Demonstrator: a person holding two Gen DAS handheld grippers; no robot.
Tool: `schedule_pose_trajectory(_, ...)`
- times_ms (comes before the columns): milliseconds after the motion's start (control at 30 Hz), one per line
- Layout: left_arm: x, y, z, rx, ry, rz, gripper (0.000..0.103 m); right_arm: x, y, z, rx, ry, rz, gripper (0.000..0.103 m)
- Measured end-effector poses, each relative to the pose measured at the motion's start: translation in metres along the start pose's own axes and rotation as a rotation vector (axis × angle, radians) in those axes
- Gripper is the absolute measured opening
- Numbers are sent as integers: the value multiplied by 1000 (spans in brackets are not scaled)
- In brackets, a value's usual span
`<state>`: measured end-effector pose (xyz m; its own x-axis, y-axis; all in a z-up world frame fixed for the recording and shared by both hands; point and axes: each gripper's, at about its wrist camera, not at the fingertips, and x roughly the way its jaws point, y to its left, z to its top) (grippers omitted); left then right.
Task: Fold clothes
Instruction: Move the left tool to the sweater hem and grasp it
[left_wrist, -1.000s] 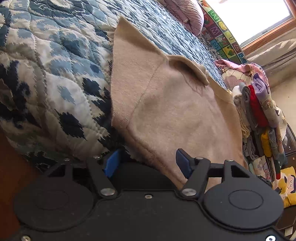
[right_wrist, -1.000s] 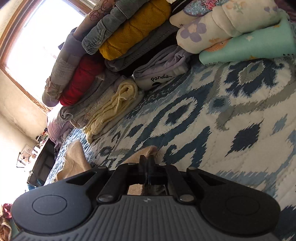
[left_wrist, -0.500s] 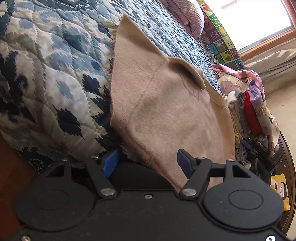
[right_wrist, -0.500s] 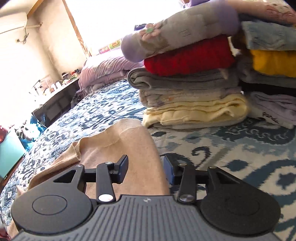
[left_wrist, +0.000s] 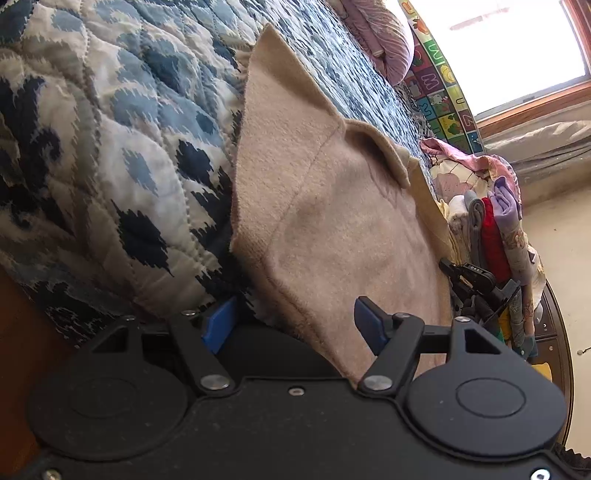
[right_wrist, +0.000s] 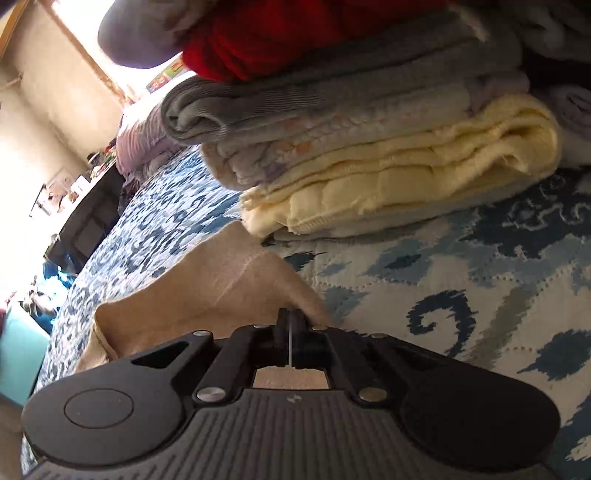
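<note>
Blue-and-white quilt (left_wrist: 110, 155) covers the bed, w/ a bright window (left_wrist: 509, 48) behind and an alphabet mat (left_wrist: 439, 85) at the far edge. Tan garment (left_wrist: 332, 221) lies spread on the quilt, one flap turned over near its top; its near edge runs down betw. the left gripper (left_wrist: 295, 325) fingers, whose blue pads (left_wrist: 369, 325) stand wide apart, one each side of the cloth, not clamping it. Lower part of the garment is hidden by the gripper body. From the right wrist view, the right gripper (right_wrist: 290, 325) has its jaws pressed together on a corner of the tan garment (right_wrist: 221, 284); the pinched bit itself is mostly hidden betw. the fingers. Just beyond sits a stack of folded clothes (right_wrist: 369, 155): yellow at bottom, pale and grey above, red on top, the upper part cut off by the frame. Room at left is overexposed and hard to make out.
</note>
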<state>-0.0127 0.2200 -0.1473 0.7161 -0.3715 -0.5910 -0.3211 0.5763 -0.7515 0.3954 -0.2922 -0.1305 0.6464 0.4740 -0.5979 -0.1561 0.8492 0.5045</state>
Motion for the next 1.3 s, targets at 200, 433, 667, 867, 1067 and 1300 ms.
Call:
schedule_pose_trajectory(200, -7, 5, 0, -21, -11, -19, 70, 24, 18, 13, -70, -5, 1, 7)
schedule_pose_trajectory(433, -53, -48, 20, 263, -88, -71, 70, 33, -16, 16, 46, -29, -50, 0)
schedule_pose_trajectory(667, 23, -175, 53, 1087, -159, 163, 70, 10, -19, 3, 149, -36, -11, 15)
schedule_pose_trajectory(867, 164, -214, 68, 1457, -35, 276, 69, 7, -3, -10, 116, 4, 29, 23)
schedule_pose_trajectory(1067, 229, -215, 111, 1333, 119, 226, 8, 4, 4, -15, 89, -15, 34, 23)
schedule_pose_trajectory(1300, 204, -158, 241, 584, 0, 147, 10, -8, -6, -6, 74, -96, -24, 32)
